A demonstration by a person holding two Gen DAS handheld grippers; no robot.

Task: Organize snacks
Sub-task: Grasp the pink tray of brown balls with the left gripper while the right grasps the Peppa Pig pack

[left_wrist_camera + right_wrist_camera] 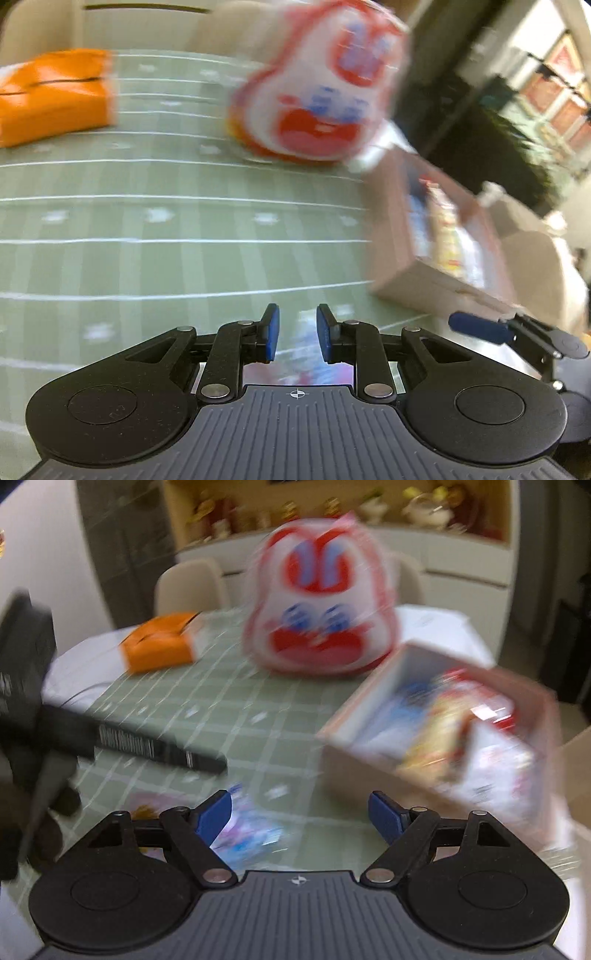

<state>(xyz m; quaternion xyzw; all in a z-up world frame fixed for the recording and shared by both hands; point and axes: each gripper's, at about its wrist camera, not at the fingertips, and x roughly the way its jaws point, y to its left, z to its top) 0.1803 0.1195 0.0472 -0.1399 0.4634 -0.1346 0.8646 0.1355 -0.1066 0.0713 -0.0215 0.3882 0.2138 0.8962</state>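
Note:
My left gripper [298, 332] hovers low over the green checked tablecloth [147, 229], its blue pads drawn close with only a narrow slit. A blurred pale snack packet [306, 362] shows through that slit; it looks to lie on the cloth, and no grip on it shows. My right gripper [301, 812] stands open, and a blue-and-pink snack packet [255, 830] lies on the cloth between its fingers, nearer the left one. One right fingertip [480, 328] pokes in from the right of the left wrist view. An open box of snacks [436, 738] sits at the right.
A red-and-white rabbit-faced bag [321, 605] stands at the far side beside the snack box [443, 236]. An orange carton [162, 642] lies far left. The left gripper's black body [29, 686] fills the left edge. Chairs and a shelf stand beyond the table.

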